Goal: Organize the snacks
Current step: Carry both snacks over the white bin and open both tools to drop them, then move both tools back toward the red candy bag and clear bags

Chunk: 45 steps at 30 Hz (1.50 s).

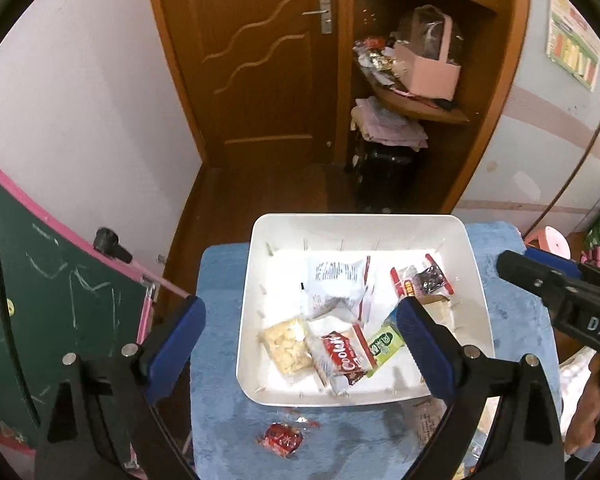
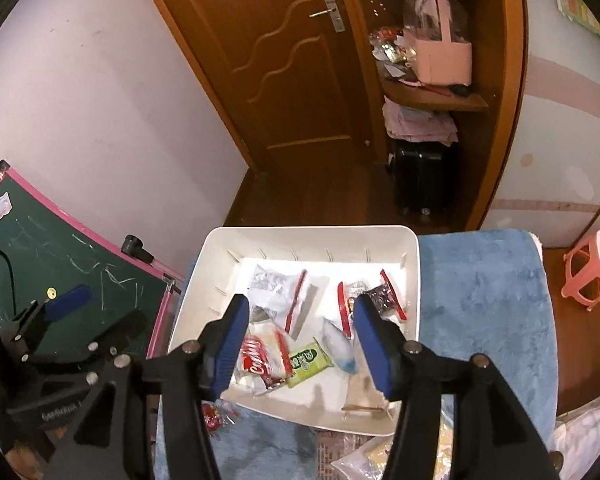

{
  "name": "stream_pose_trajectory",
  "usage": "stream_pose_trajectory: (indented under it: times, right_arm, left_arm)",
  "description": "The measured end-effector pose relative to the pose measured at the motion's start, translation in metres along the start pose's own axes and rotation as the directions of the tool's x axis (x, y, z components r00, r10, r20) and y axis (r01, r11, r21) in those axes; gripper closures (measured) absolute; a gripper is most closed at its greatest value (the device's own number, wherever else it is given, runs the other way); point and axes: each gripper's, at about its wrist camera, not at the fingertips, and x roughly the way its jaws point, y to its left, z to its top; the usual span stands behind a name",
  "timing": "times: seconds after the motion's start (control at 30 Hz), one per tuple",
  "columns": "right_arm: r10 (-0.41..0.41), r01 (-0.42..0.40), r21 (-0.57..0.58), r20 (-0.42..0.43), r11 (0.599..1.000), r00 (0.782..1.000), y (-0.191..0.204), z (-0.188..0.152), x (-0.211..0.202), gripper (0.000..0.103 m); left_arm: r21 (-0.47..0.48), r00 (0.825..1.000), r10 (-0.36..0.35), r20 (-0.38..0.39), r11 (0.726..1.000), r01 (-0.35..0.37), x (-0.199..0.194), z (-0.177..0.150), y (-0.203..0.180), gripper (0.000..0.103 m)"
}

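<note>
A white bin (image 1: 260, 288) sits on a blue fuzzy cloth (image 1: 220, 400). Inside it lie many snacks: a red cookie pack (image 1: 344, 356), a green pack (image 1: 384, 344), a bag of pale bits (image 1: 286, 344) and a white bag (image 1: 336, 280). One small red candy (image 1: 282, 440) lies on the cloth, at 6 o'clock from the bin. The left gripper (image 1: 304, 332) hangs over the bin, fingers wide open and holding nothing. The right gripper (image 2: 300, 336) is also spread open and holds nothing.
</note>
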Motion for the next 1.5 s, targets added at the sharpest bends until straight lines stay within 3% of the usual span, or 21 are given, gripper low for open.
stream_pose_trajectory:
  times: [0.33, 0.7, 1.07, 1.3, 1.5]
  right_arm:
    - [-0.016, 0.016, 0.023, -0.012, 1.000, 1.000, -0.011, -0.020, -0.008, 0.048]
    - [-0.041, 0.040, 0.026, 0.018, 0.999, 0.999, -0.005, -0.047, -0.039, 0.048]
    - [-0.116, 0.116, -0.006, 0.037, 0.993, 0.993, -0.008, -0.086, -0.073, 0.048]
    - [-0.180, 0.181, -0.040, 0.025, 0.983, 0.983, -0.019, -0.126, -0.079, 0.047]
    - [-0.281, 0.280, -0.168, 0.021, 0.945, 0.959, -0.016, -0.177, -0.063, 0.047]
  left_arm:
    - [-0.041, 1.000, -0.001, -0.021, 0.999, 0.000, -0.004, -0.017, 0.024, 0.007]
    - [-0.010, 1.000, -0.011, 0.013, 1.000, 0.012, -0.041, -0.038, 0.034, 0.007]
    - [0.039, 0.999, -0.030, 0.022, 0.999, 0.029, -0.071, -0.068, 0.039, 0.007]
    - [0.069, 0.999, -0.024, -0.037, 0.997, 0.026, -0.061, -0.100, 0.042, 0.007]
    - [0.061, 0.991, -0.018, -0.132, 0.998, 0.026, -0.030, -0.137, 0.046, 0.007]
